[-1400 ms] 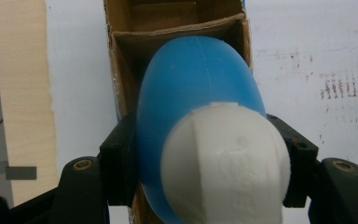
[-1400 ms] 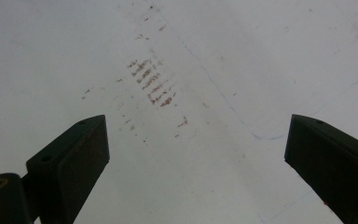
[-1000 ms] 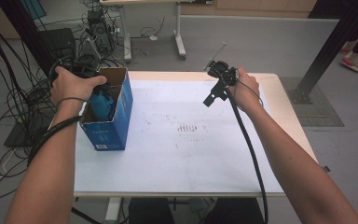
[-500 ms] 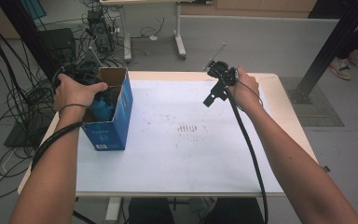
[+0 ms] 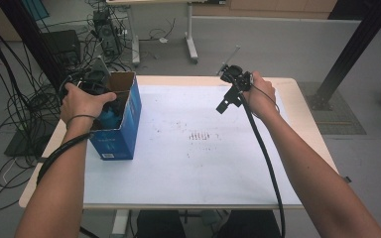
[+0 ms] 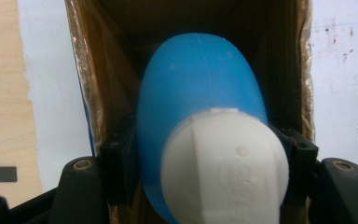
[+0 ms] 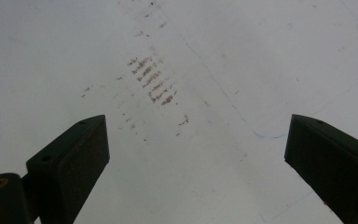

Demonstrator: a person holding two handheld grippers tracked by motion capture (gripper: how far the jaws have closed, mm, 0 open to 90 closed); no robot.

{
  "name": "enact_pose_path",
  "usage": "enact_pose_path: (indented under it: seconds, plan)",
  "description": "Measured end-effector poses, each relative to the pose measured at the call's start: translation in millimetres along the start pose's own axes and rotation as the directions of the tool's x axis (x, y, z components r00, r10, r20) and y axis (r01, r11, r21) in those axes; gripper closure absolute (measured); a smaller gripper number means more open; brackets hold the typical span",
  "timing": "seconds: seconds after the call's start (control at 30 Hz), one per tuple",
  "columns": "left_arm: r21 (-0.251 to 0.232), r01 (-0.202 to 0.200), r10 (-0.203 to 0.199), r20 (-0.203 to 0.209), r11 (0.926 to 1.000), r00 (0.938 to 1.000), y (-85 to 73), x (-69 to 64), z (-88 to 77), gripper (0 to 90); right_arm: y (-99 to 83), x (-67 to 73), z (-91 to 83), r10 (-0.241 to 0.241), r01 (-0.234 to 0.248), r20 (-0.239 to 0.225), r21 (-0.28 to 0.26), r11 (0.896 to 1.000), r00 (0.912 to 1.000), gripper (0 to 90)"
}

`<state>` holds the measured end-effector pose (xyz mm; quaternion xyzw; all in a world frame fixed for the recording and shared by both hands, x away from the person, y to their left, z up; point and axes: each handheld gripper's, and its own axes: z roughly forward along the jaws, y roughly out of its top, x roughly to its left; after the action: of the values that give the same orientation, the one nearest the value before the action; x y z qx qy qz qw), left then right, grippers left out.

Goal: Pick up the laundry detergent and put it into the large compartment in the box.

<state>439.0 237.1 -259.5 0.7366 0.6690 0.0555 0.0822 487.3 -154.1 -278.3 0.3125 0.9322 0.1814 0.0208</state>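
Left gripper (image 6: 200, 158) pinching blue bottle (image 6: 196, 93) with white cap (image 6: 226, 168) inside open blue box (image 5: 121, 124) at left of the high view, right gripper (image 7: 196, 158) spread wide, hovering over stained white table (image 5: 198, 163), upper right.

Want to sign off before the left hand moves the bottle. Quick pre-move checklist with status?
1. Left gripper grip on the blue plastic bottle with the white cap: ok, one jaw against each side of the bottle.
2. Bottle position: inside the open blue cardboard box, cap toward the camera. Ok.
3. Clearance past the box walls: cannot tell, the brown inner walls sit close to the jaws.
4. Box upright on the white table sheet: ok.
5. Right gripper: ok, open, holding nothing, over the bare sheet.
6. Cable of the right gripper away from the box: ok, it runs along the right forearm.
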Motion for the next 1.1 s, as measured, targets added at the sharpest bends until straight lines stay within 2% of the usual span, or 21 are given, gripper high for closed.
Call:
enact_pose_path:
  seconds: [0.57,1.1]
  plan:
    - [0.004,-0.004,0.004,0.001,1.0,1.0,-1.1,-1.9,6.5,37.7,0.2,0.5,0.1,-0.005,0.005,0.001,-0.001,1.0,1.0,6.2]
    - [-0.003,0.011,-0.011,0.01,0.9999,0.9999,-1.8,1.0,7.2,37.7,0.2,0.6,0.3,-0.005,0.005,0.001,0.001,1.0,1.0,6.2]
